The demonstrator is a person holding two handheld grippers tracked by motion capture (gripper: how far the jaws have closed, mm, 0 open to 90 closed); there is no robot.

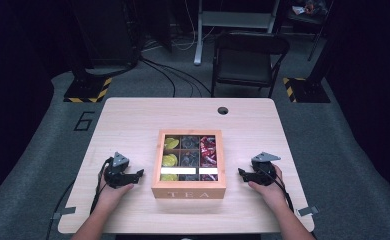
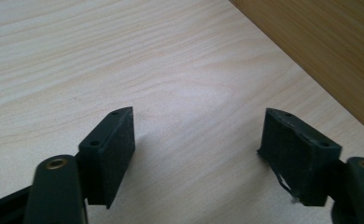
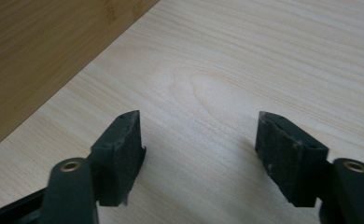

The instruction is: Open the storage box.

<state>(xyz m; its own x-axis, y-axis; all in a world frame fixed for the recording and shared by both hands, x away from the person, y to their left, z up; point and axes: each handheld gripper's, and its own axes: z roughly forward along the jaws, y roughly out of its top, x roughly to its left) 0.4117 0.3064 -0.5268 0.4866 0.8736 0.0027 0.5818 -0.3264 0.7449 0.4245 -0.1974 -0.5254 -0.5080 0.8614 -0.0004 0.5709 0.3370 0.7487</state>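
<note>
A wooden tea box [image 1: 189, 191] marked TEA stands at the middle of the table, its clear lid down over compartments of yellow, dark and red tea bags. My left gripper [image 1: 139, 173] rests on the table just left of the box, open and empty. In the left gripper view its jaws stand wide apart over bare wood [image 2: 196, 126], with the box's side wall [image 2: 329, 51] at the upper right. My right gripper [image 1: 242, 173] lies just right of the box, open and empty too. The right gripper view shows the box wall [image 3: 40, 51] at the upper left.
The light wooden table [image 1: 133, 120] has a round cable hole [image 1: 223, 110] near its far edge. Beyond it a black folding chair [image 1: 248, 55] stands on the grey floor, with cables and stand bases marked in yellow and black.
</note>
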